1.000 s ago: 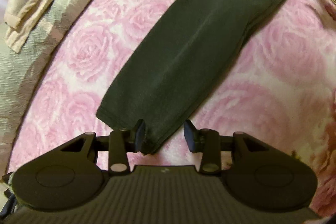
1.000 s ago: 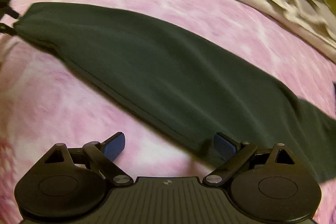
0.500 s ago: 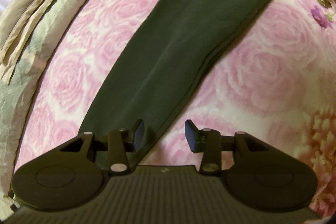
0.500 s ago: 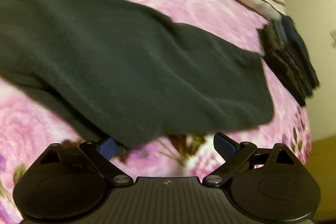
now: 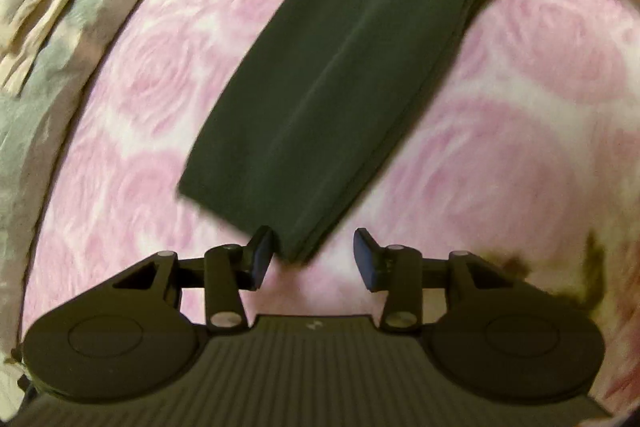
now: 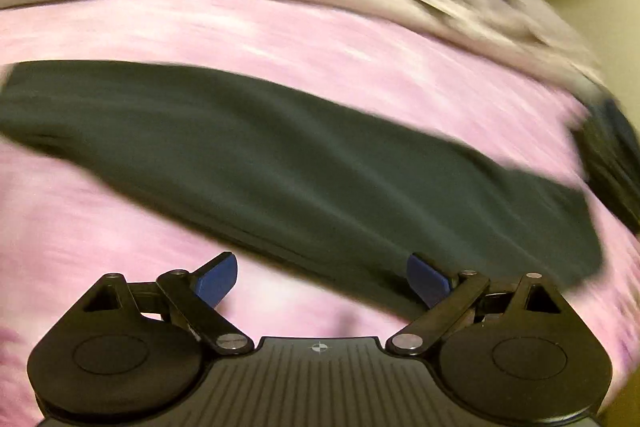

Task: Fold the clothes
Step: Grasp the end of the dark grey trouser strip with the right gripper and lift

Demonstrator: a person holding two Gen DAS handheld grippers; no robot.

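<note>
The left gripper [image 5: 314,259], spread, is hovering at the garment's [image 5: 340,75] near end; the right gripper [image 6: 322,279], spread, is hovering beside its edge.

dark garment [image 5: 340,75] hem released, left gripper [image 5: 314,259] apparently backed off

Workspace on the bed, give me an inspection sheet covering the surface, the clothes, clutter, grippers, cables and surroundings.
Surface: pink rose-print bedspread, soft and patterned.
Job's things: dark green garment lying flat as a long narrow strip, layered edges visible along one side.
Clutter: dark folded stack past the garment's far end; blurred.
Grippers: left gripper open, garment's near corner between its fingers, not clamped; right gripper open wide at the garment's long edge, view motion-blurred.
Cables: nothing seen.
Surroundings: beige and pale green bedding bunched along the bedspread's edge; wall beyond.
</note>
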